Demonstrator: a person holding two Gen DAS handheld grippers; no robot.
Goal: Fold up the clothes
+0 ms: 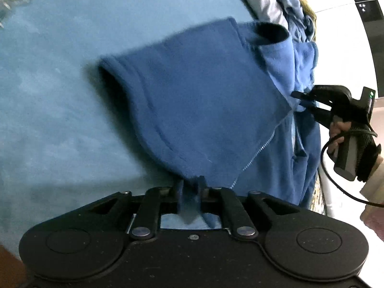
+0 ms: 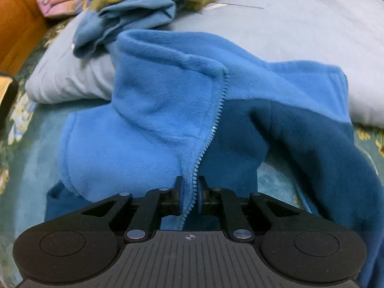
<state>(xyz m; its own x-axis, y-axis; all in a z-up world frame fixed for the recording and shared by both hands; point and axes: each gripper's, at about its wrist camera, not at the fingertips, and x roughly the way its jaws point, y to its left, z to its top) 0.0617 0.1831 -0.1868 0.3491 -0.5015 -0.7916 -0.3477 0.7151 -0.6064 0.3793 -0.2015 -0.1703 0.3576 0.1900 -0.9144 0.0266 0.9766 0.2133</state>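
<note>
Blue fleece lifting off the bed, left fingers pinching its hem, right fingers clamping the zipper edge; mid-fold, needing laying flat next.

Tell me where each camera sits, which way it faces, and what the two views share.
Left wrist: sits on the left tool, looking along its fingers across the blue fleece jacket on the bedspread; the right tool and the hand holding it show at right.
Right wrist: sits on the right tool, facing the jacket's zipper with a clothes pile beyond; only its own fingers show.
Shared: the same jacket, pinched by both tools.
</note>
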